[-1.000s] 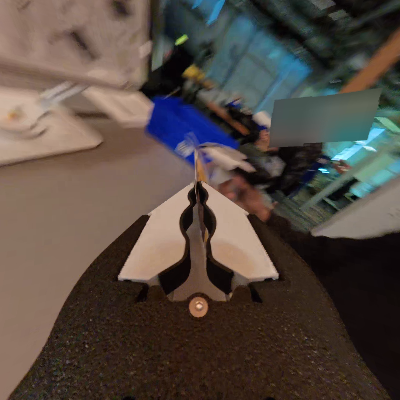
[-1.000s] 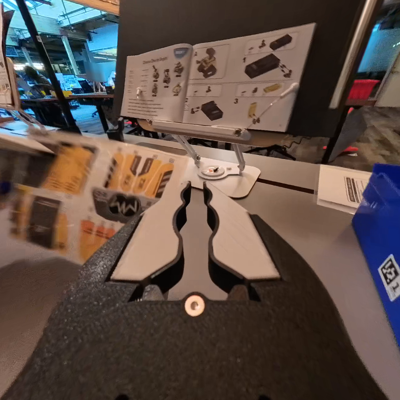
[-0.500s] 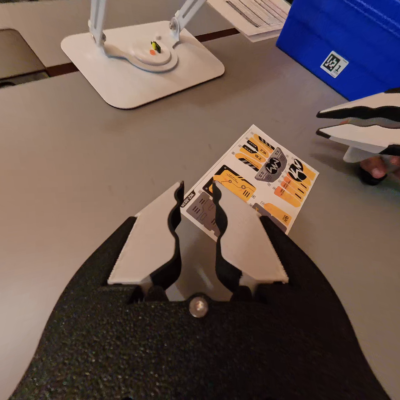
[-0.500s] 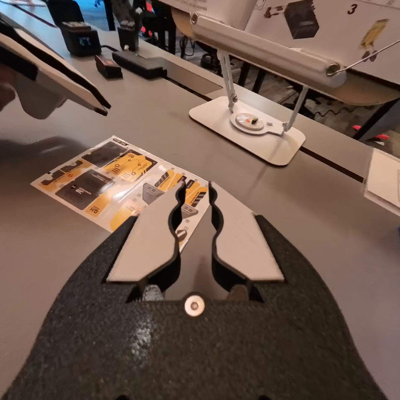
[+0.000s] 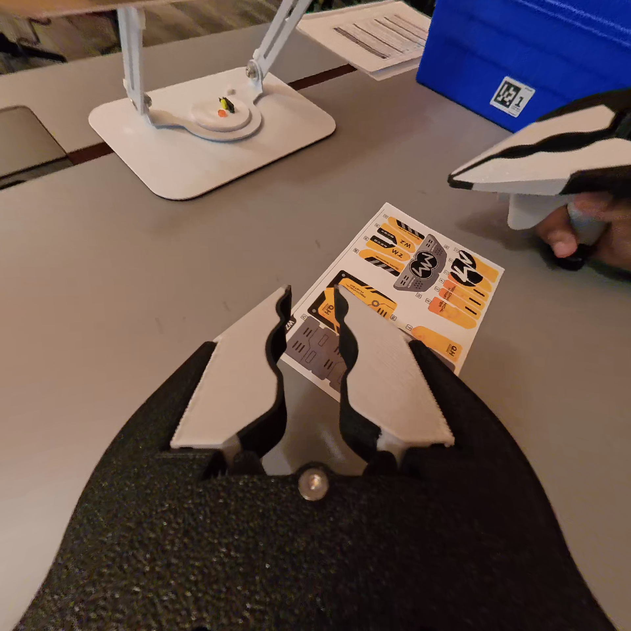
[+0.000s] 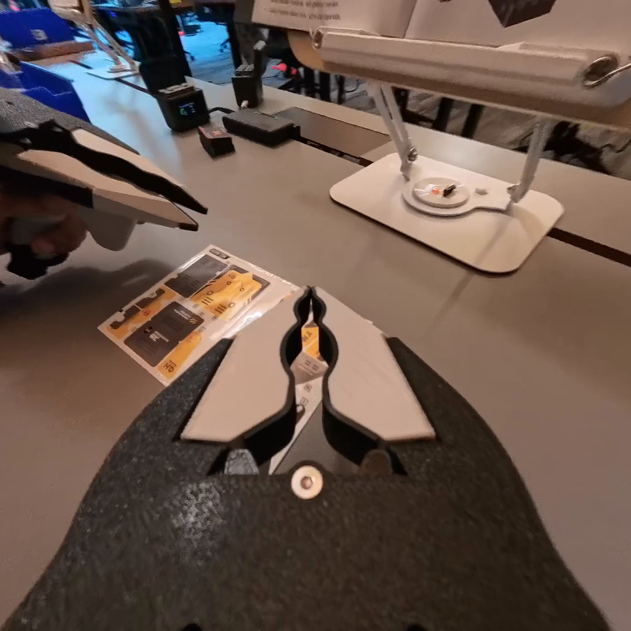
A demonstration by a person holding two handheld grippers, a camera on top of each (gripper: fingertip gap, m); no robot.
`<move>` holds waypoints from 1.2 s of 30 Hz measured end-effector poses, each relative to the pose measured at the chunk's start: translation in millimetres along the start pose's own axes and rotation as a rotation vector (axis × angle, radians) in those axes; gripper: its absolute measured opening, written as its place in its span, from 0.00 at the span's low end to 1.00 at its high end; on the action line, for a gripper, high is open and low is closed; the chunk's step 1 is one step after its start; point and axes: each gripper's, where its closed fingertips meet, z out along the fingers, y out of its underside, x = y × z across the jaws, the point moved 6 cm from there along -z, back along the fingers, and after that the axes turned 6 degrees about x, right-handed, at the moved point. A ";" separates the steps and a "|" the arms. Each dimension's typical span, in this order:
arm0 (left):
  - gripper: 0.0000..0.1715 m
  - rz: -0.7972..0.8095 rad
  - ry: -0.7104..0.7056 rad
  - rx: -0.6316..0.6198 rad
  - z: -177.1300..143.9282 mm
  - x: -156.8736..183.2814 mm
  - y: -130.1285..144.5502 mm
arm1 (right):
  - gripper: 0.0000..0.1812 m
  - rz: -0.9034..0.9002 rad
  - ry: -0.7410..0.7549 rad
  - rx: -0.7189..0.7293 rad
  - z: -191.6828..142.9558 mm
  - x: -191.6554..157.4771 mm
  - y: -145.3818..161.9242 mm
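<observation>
Glossy paper sticker sheet (image 5: pixel 406 290) on a smooth matt table (image 5: pixel 136 273); stand base (image 5: pixel 211 143) looks like smooth white-painted metal

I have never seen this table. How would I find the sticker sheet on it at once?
Start from the white book stand base on the grey table, with the blue bin to its right. Nearer the cameras than both, the sticker sheet lies flat. It is the only printed thing with yellow, orange, grey and black shapes; the other paper is plain white with lines.

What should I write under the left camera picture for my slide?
Open left gripper hovers over a sticker sheet lying on the grey table.
</observation>
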 end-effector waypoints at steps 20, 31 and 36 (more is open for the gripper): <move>0.14 -0.022 -0.021 0.051 0.2 -5.0 3.7 | 0.00 -0.008 -0.246 -0.209 2.5 -36.9 20.4; 0.14 0.161 0.222 0.002 7.9 43.0 10.8 | 0.00 -0.063 -0.033 -0.343 4.2 -11.0 35.1; 0.13 0.238 0.255 -0.104 15.6 60.9 25.3 | 0.00 0.086 -0.038 -0.311 0.6 5.7 32.5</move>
